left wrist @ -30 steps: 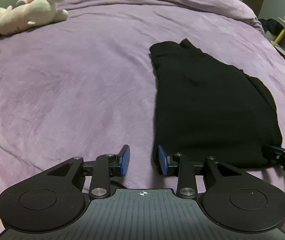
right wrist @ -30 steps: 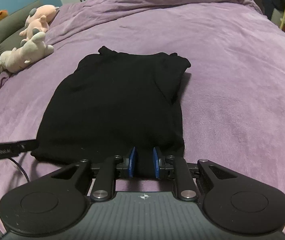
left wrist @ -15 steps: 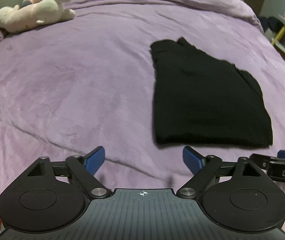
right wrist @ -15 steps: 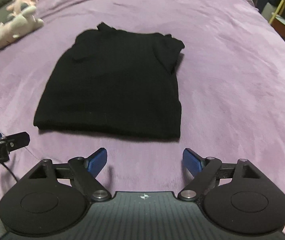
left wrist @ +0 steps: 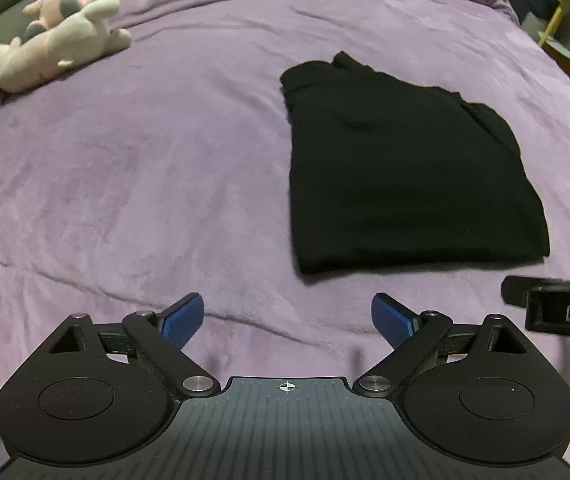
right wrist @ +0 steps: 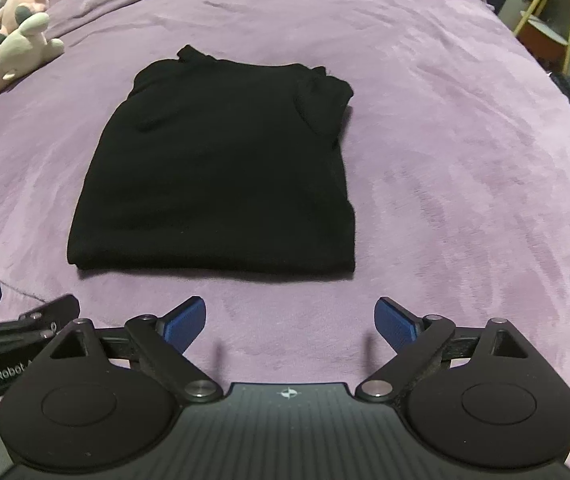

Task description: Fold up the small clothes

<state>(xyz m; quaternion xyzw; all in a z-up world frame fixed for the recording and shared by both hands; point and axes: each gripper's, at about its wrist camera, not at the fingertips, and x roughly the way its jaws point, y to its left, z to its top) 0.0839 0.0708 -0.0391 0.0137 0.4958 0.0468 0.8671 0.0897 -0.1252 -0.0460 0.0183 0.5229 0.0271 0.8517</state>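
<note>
The black garment (right wrist: pixel 221 168) lay folded into a compact rectangle on the purple bedspread (right wrist: pixel 465 184), its near edge straight and well clear of both tools. We had just let it go. A second earlier our right gripper (right wrist: pixel 290 318) was pinched down narrow at that near hem and our left gripper (left wrist: pixel 287 316) sat half-closed by the near left corner; by this moment both had drawn back toward us and lifted — the cloth now sat apart from the blue pads (right wrist: pixel 187 320), with bare bedspread between.

Both sets of jaws were opening, already spread wide, and nothing lay between them in either view. In the left wrist view the garment (left wrist: pixel 405 168) lay ahead and to the right, with the tip of the right tool just showing at the right edge.

We judged this fold finished: the edges looked squared, though the far right corner bunched a little. The plush toys (left wrist: pixel 53 48) remained at the far left of the bed, well apart from the garment — untouched by any of this.
</note>
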